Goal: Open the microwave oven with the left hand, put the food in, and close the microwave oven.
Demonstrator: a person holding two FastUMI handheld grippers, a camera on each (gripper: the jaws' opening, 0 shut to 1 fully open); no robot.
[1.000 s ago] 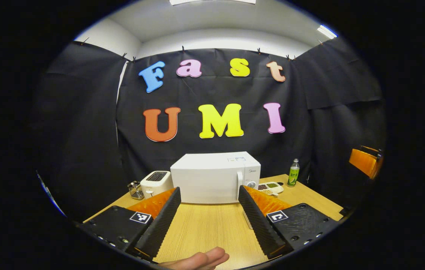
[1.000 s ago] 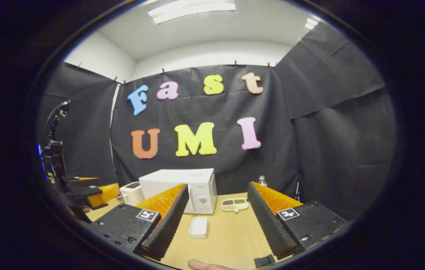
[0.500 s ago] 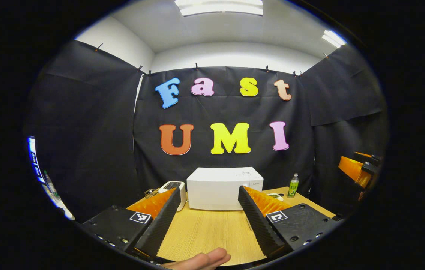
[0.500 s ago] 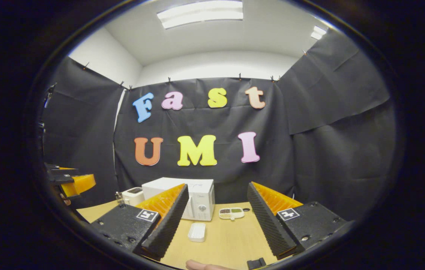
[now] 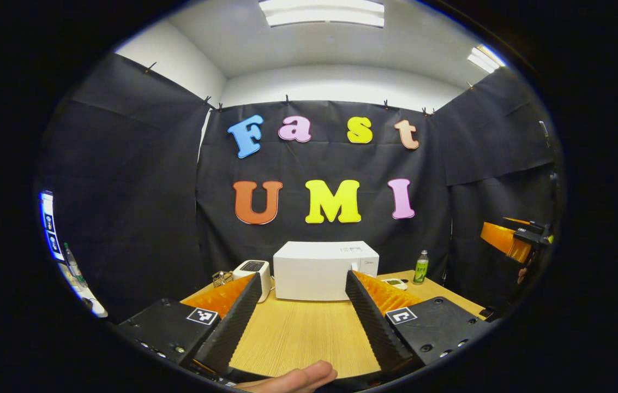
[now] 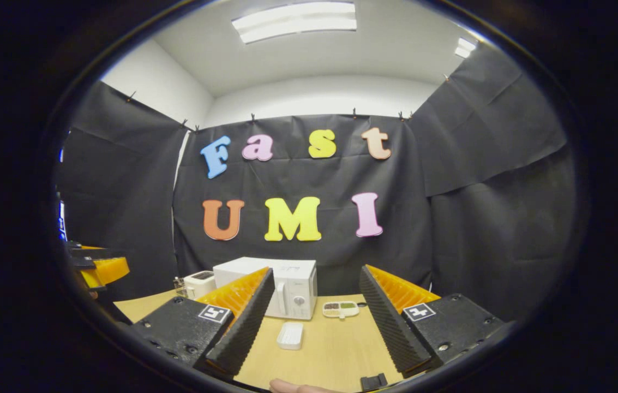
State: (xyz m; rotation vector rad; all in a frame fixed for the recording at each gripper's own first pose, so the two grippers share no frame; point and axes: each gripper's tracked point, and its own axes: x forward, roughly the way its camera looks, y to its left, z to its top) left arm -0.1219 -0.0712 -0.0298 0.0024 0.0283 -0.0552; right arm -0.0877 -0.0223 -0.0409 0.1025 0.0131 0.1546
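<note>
1. At the far edge of the pale wooden table (image 5: 298, 333), against the black cloth wall, you have the white box-shaped microwave oven (image 5: 319, 271) with its door closed; in the right gripper view its front with a vertical handle and a round knob faces you (image 6: 292, 297).
2. Just right of the microwave lies the food, a white divided tray holding dark and green portions (image 6: 340, 309); in the left gripper view it peeks out behind your right finger (image 5: 396, 283).
3. Nearer to you, in front of the microwave's handle side, sits a small white rectangular dish (image 6: 291, 335), apart from both the oven and the food tray.
4. Your left gripper (image 5: 301, 316) hovers above the table with its jaws spread wide and nothing between them; it is well short of the microwave, and a fingertip of your hand (image 5: 298, 378) shows at the bottom edge.
5. Your right gripper (image 6: 314, 319) is likewise held wide apart and empty, aimed between the microwave and the food tray, well short of both.
6. Left of the microwave stands a small white toaster (image 5: 253, 271), and beside that a little wire holder (image 5: 222, 278).
7. A clear bottle with a green label (image 5: 421, 268) stands upright at the far right of the table.
</note>
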